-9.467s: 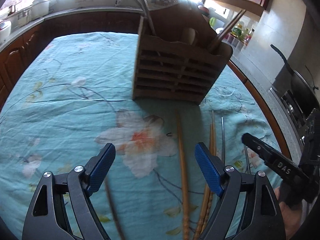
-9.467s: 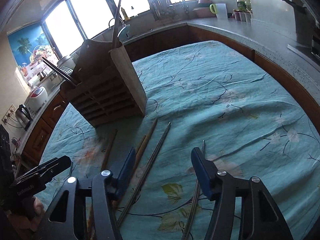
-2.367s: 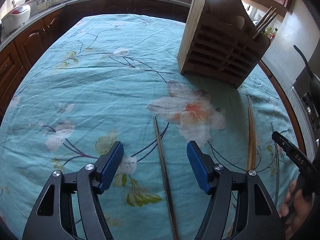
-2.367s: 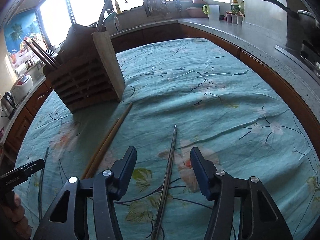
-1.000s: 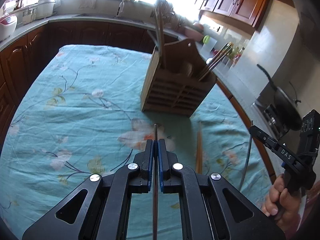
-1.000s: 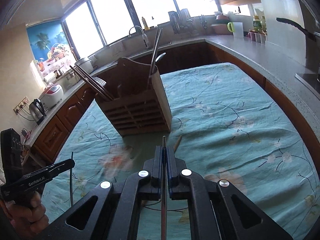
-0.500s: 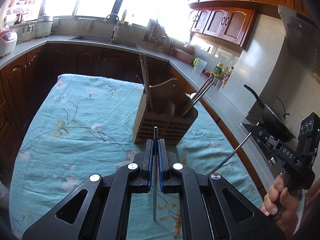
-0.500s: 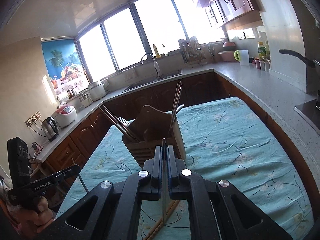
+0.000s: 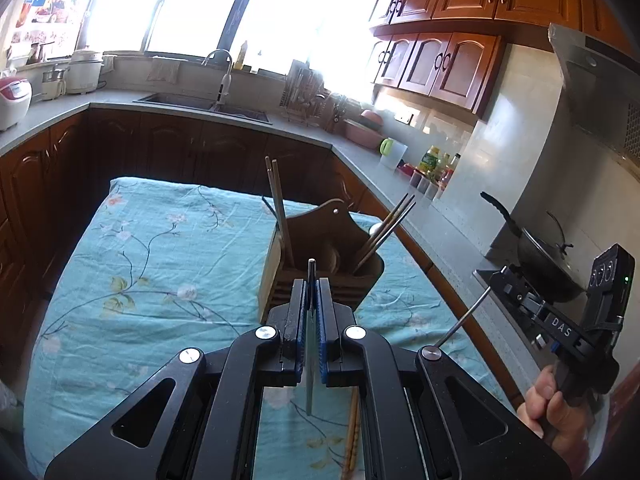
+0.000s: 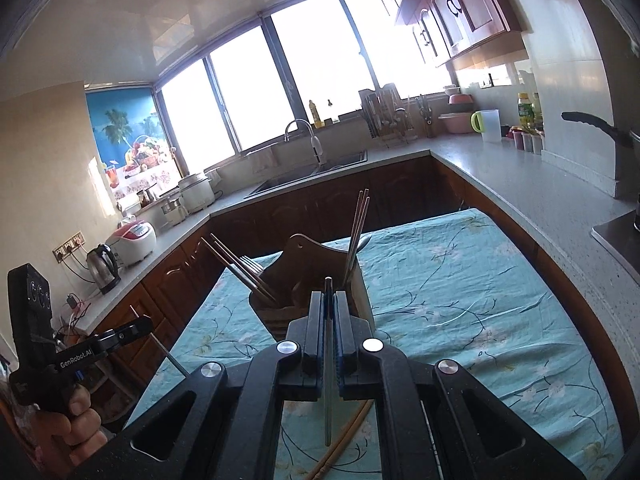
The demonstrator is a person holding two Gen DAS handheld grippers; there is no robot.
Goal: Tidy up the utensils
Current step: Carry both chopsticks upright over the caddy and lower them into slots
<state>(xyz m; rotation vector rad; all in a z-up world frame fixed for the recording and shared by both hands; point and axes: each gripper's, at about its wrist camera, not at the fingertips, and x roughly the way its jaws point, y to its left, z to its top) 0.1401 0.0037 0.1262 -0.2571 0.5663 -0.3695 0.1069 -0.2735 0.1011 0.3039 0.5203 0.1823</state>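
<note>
A wooden utensil holder (image 9: 320, 236) stands on the teal flowered tablecloth (image 9: 160, 248), with chopsticks standing in its left and right slots. It also shows in the right wrist view (image 10: 312, 264). My left gripper (image 9: 311, 284) is shut on a metal chopstick (image 9: 310, 344), held high above the table in front of the holder. My right gripper (image 10: 328, 300) is shut on another metal chopstick (image 10: 328, 360), also high above the table. Each gripper shows in the other's view, chopstick sticking out: right (image 9: 560, 320), left (image 10: 80, 352).
Wooden chopsticks (image 9: 352, 432) lie on the cloth below the grippers, also in the right wrist view (image 10: 344, 440). Kitchen counters surround the table: sink (image 9: 200, 104) behind, a pan on the stove (image 9: 536, 252) at right, kettle and rice cooker (image 10: 132, 240) at left.
Both grippers have risen higher above the table with their chopsticks, tilting up so the holder looks smaller and lower. Earlier, both closed on metal chopsticks lying on the cloth.
</note>
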